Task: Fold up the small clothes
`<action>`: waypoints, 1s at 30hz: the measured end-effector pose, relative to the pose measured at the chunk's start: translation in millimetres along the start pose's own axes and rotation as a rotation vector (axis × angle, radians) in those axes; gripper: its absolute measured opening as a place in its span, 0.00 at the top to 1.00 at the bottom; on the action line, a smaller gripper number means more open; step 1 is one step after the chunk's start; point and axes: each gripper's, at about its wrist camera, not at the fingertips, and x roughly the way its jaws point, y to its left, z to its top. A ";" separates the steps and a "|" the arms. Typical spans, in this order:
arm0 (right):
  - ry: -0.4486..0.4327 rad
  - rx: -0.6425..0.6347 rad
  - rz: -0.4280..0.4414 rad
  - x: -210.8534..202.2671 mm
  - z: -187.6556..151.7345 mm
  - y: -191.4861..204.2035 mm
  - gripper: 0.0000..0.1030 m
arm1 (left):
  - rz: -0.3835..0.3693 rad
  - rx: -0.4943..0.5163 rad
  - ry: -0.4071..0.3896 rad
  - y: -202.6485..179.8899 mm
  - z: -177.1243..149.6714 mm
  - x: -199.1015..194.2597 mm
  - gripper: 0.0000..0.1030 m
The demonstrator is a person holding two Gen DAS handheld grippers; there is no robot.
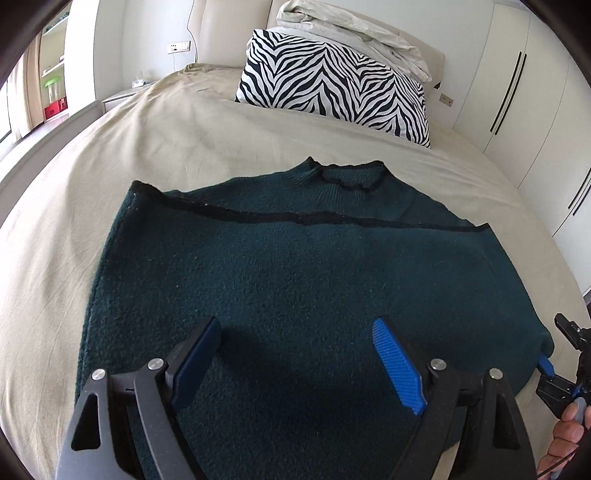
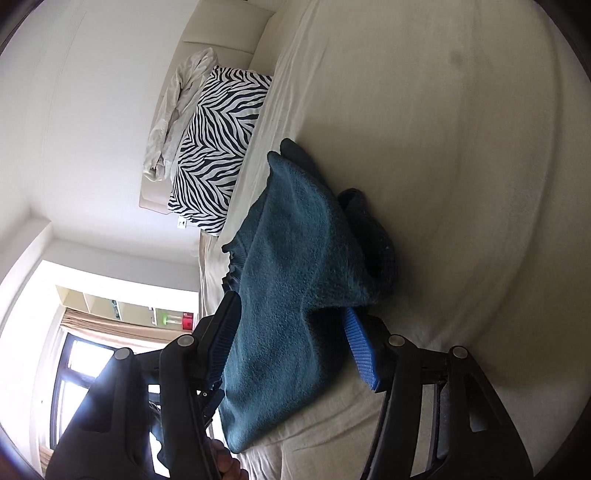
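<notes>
A dark green knitted sweater lies flat on the bed, collar at the far end, with a folded-over part edged by a black seam. My left gripper hovers open and empty over its near part. In the left wrist view my right gripper shows at the sweater's right corner. In the right wrist view the sweater rises between the blue pads, and my right gripper is open around that edge, jaws wide apart, rolled on its side.
The bed sheet is beige. A zebra-print pillow and a crumpled white duvet lie at the headboard. White wardrobe doors stand to the right, a bedside shelf and window to the left.
</notes>
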 end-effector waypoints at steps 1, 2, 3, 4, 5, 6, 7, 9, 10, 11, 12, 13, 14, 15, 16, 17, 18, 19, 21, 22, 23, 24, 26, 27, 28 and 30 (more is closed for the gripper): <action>-0.013 0.001 0.001 2.9 4.3 0.1 0.46 | 0.014 0.000 0.010 -0.4 0.3 6.0 0.16; -0.025 0.006 -0.002 4.9 8.5 -1.2 0.46 | 0.028 0.000 0.012 -0.1 0.3 10.0 0.16; -0.026 0.023 -0.015 6.9 11.1 -2.8 0.48 | 0.032 -0.004 0.010 1.7 -0.4 12.7 0.16; -0.020 0.053 -0.026 7.5 12.4 -4.6 0.48 | 0.028 -0.009 0.008 3.5 -1.7 14.3 0.16; -0.015 0.077 -0.050 5.8 13.0 -6.0 0.48 | 0.025 -0.009 0.006 4.2 -3.0 16.5 0.15; -0.011 0.100 -0.088 2.1 11.1 -6.9 0.48 | 0.027 0.000 0.006 3.8 -4.4 18.6 0.14; -0.013 0.115 -0.116 -3.5 8.3 -8.4 0.48 | 0.032 0.016 0.007 2.0 -6.1 20.7 0.12; -0.032 0.102 -0.175 -10.6 -0.3 -7.9 0.48 | 0.051 0.045 0.006 -3.5 -8.7 23.1 0.09; -0.030 0.092 -0.174 -9.9 -3.6 -6.6 0.48 | 0.056 0.050 0.007 -5.2 -9.0 23.7 0.08; -0.026 0.081 -0.172 -7.4 -5.1 -5.1 0.48 | 0.052 0.044 0.008 -4.4 -8.6 23.7 0.08; -0.023 0.080 -0.167 -3.7 -4.2 -3.9 0.48 | 0.044 0.035 0.010 -2.5 -7.7 23.6 0.09; -0.027 0.094 -0.150 -0.7 -2.1 -5.1 0.48 | 0.036 0.030 0.013 -1.1 -7.3 23.5 0.09; -0.036 0.107 -0.125 3.4 2.3 -5.9 0.48 | 0.032 0.030 0.016 -0.6 -6.8 23.4 0.09; -0.051 0.111 -0.117 6.1 7.4 -8.0 0.48 | 0.033 0.033 0.019 -0.7 -6.3 23.7 0.09; -0.074 0.114 -0.112 9.7 12.7 -9.0 0.48 | 0.035 0.036 0.021 -1.1 -6.3 24.0 0.09; -0.092 0.123 -0.103 13.6 18.3 -10.7 0.47 | 0.036 0.037 0.023 -1.6 -6.1 24.6 0.08; -0.104 0.127 -0.091 17.7 23.1 -11.1 0.47 | 0.034 0.033 0.024 -1.1 -5.9 25.3 0.08; -0.108 0.119 -0.089 22.5 26.9 -9.5 0.46 | 0.031 0.029 0.025 -0.8 -5.7 26.2 0.08; -0.106 0.084 -0.111 30.5 29.9 0.2 0.48 | 0.033 0.025 0.025 -1.1 -5.5 26.9 0.07; -0.086 0.046 -0.084 36.1 29.3 8.4 0.52 | 0.036 0.027 0.024 -1.8 -5.7 27.3 0.06; -0.058 0.009 -0.069 42.2 28.5 16.4 0.54 | 0.039 0.031 0.023 -2.4 -6.0 27.6 0.06; -0.045 -0.033 -0.089 46.4 25.2 24.8 0.55 | 0.039 0.033 0.023 -2.6 -6.0 27.8 0.06; -0.048 -0.084 -0.117 52.1 20.1 31.5 0.55 | 0.035 0.033 0.023 -2.0 -6.0 27.4 0.06; -0.049 -0.069 -0.138 55.9 21.3 27.6 0.57 | 0.032 0.032 0.024 -1.3 -6.0 27.1 0.06; -0.051 -0.044 -0.162 58.8 22.9 20.6 0.62 | 0.030 0.034 0.024 -1.0 -6.0 27.0 0.06; -0.056 -0.021 -0.202 62.9 27.7 12.5 0.81 | 0.026 0.036 0.022 -0.6 -6.3 26.8 0.06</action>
